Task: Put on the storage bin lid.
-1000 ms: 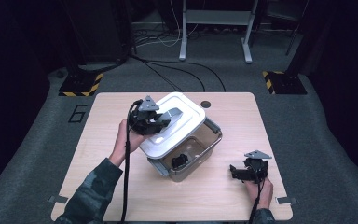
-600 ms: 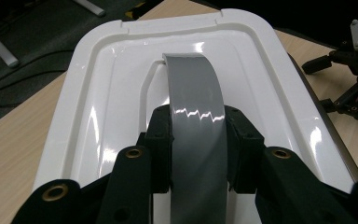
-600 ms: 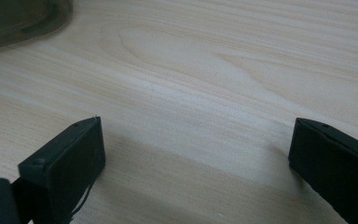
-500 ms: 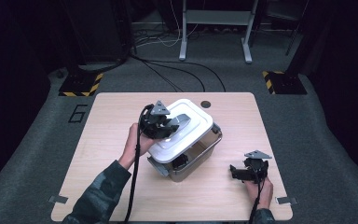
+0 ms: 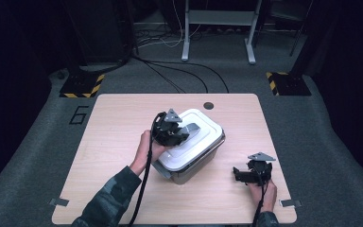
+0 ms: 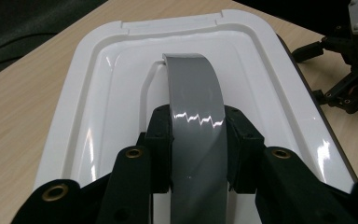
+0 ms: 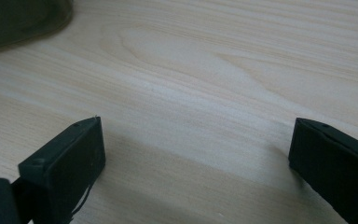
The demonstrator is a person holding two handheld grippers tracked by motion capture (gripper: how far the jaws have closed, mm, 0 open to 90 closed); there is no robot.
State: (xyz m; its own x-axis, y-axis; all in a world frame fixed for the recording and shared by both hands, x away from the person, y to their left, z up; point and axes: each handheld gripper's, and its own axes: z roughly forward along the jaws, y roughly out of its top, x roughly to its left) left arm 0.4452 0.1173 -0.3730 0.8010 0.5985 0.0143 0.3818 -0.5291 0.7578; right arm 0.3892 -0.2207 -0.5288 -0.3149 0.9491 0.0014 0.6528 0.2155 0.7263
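In the high view, a box point(image 5: 189, 153) with a white lid point(image 5: 199, 142) stands near the middle of the table point(image 5: 113, 123). Its long axis runs diagonally, from the near left to the far right, and it seems a little tilted, with the near-left end higher. The left gripper point(image 5: 182, 135) is on top of the lid. The right gripper point(image 5: 238, 175) rests on the table to the right of the box, well apart from it, pointing left.

The left gripper view shows what the high view cannot: the left gripper point(image 6: 198, 140) is clenched on the grey handle point(image 6: 196, 107), with one pad on each side. The handle lies along the long axis of the lid point(image 6: 98, 93), pointing away from the camera.

In the right gripper view the right gripper point(image 7: 196, 149) is released, its jaws wide apart just above the bare wood point(image 7: 214, 70).
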